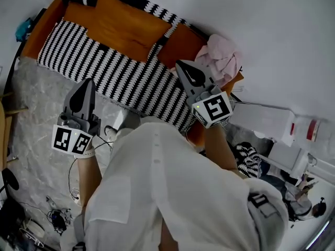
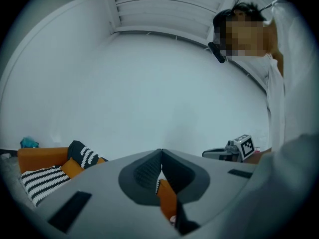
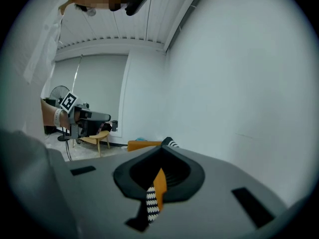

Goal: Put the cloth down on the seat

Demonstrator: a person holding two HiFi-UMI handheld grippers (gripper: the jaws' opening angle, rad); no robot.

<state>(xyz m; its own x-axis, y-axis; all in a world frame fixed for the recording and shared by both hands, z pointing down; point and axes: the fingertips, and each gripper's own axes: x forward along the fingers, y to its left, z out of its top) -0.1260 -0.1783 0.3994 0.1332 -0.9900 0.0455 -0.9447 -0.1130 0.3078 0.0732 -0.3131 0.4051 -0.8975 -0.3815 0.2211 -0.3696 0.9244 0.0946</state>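
Note:
A crumpled pink cloth (image 1: pixel 222 56) lies on the right end of an orange sofa (image 1: pixel 120 25). The sofa has a black-and-white striped seat (image 1: pixel 104 69). My right gripper (image 1: pixel 181 63) is shut with nothing in it, and its tip is just left of the cloth, above the seat's right end. My left gripper (image 1: pixel 87 81) is also shut and empty, held over the seat's front edge. In the left gripper view the jaws (image 2: pixel 160 151) meet, with the sofa (image 2: pixel 45 168) low at the left. The right gripper view shows its jaws (image 3: pixel 161 148) together.
White boxes (image 1: pixel 267 119) stand right of the sofa, with a striped bundle (image 1: pixel 248 158) on the floor near them. Cables (image 1: pixel 57 213) lie on the grey floor at lower left. A wooden chair (image 3: pixel 97 138) and a fan (image 3: pixel 60 93) stand across the room.

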